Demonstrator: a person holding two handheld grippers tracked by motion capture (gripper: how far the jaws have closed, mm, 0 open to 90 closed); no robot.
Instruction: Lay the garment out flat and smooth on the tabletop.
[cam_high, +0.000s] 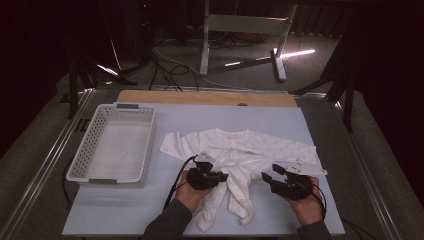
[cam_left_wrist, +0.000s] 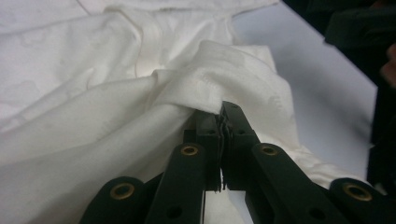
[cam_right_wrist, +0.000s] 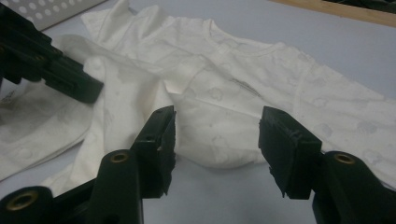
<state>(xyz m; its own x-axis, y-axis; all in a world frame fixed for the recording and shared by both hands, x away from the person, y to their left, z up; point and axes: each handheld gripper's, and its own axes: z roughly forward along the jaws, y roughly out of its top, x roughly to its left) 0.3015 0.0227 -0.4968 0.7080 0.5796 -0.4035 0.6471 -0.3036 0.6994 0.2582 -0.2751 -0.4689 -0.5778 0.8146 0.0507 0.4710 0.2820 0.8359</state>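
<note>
A white cotton baby romper with long sleeves (cam_high: 240, 155) lies spread on the pale blue table mat (cam_high: 300, 125), its 2 legs trailing toward the person. The left gripper (cam_high: 220, 176) has its 2 black jaws pressed together on a bunched fold of the romper's fabric (cam_left_wrist: 212, 77); in the left gripper view the cloth rises directly ahead of and above the jaw tips and drapes away to their left. The right gripper (cam_high: 267, 178) stands with its jaws apart and nothing between the pads; in the right gripper view the romper's lower hem (cam_right_wrist: 219, 154) lies just beyond the gap, ahead of the tips, not touching them, and the left gripper reaches in from the upper left of those jaws. Each gripper sits in a hand (cam_high: 192, 192) coming in from the near edge.

Well to the left of the left gripper's jaws stands a white perforated plastic basket, rectangular (cam_high: 90, 145). It holds nothing; its bare floor shows.
</note>
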